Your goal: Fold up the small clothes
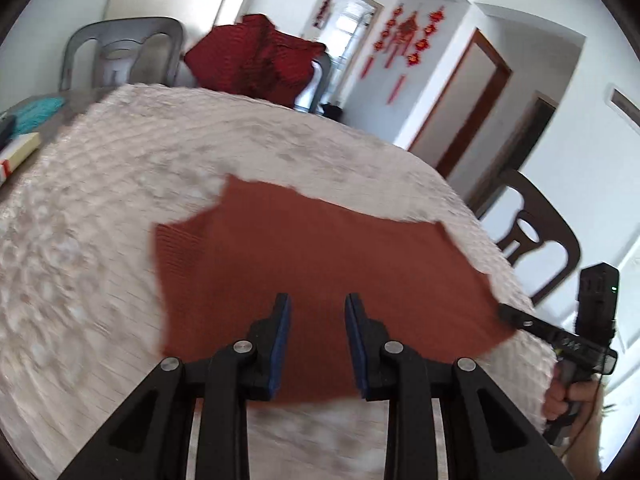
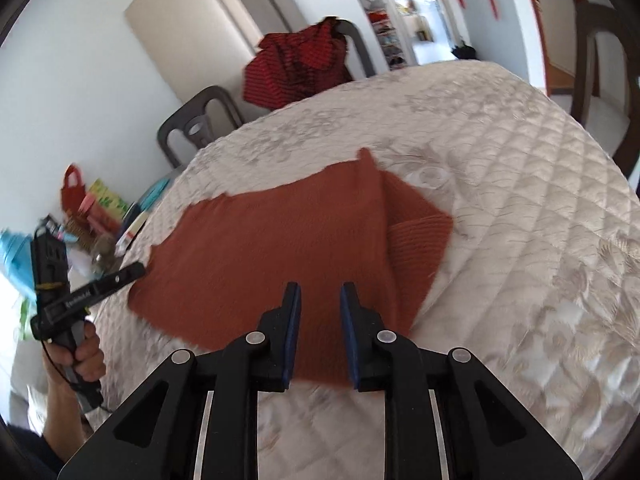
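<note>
A rust-brown knitted garment (image 1: 304, 264) lies flat on the cream quilted table cover (image 1: 120, 208); it also shows in the right wrist view (image 2: 272, 256), with one side folded over toward a ribbed edge (image 2: 420, 240). My left gripper (image 1: 317, 304) is open and empty, hovering over the garment's near edge. My right gripper (image 2: 320, 294) is open and empty above the near edge too. Each gripper shows in the other's view, the right one (image 1: 508, 314) at the garment's right corner and the left one (image 2: 136, 270) at its left corner.
A red garment (image 1: 260, 60) hangs over a grey chair (image 1: 120, 52) behind the table. A dark chair (image 1: 532, 240) stands at the right. A box and teal item (image 1: 24, 132) lie at the table's left; cluttered items (image 2: 92, 216) sit beside it.
</note>
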`<act>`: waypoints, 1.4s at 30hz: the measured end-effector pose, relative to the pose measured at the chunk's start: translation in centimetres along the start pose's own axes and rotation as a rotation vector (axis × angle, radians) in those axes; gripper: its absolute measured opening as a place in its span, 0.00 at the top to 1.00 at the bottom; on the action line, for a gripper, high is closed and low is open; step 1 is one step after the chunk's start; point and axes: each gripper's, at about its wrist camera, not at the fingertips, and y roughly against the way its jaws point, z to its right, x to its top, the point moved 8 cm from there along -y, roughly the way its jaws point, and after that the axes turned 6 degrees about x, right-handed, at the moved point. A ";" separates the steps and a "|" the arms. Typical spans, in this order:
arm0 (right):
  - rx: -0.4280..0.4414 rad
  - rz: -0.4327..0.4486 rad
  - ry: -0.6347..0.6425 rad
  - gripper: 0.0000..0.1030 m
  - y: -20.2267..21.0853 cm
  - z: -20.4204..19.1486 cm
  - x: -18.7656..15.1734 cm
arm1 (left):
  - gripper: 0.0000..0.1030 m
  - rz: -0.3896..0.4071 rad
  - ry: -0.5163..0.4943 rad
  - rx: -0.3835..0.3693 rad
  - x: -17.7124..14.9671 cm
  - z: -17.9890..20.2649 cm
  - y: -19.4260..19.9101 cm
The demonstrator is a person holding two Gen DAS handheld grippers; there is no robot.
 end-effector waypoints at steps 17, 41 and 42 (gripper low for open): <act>-0.045 0.028 -0.021 0.82 1.4 0.1 -1.6 | 0.71 -0.078 -0.171 0.039 -2.0 5.5 -2.2; -0.069 0.042 -0.075 0.91 2.1 1.6 -1.5 | 0.76 -0.004 0.030 0.128 -1.6 -4.7 0.9; -0.068 0.047 -0.065 0.91 2.1 1.3 -1.3 | 0.76 -0.012 0.035 0.132 -1.4 -4.9 0.4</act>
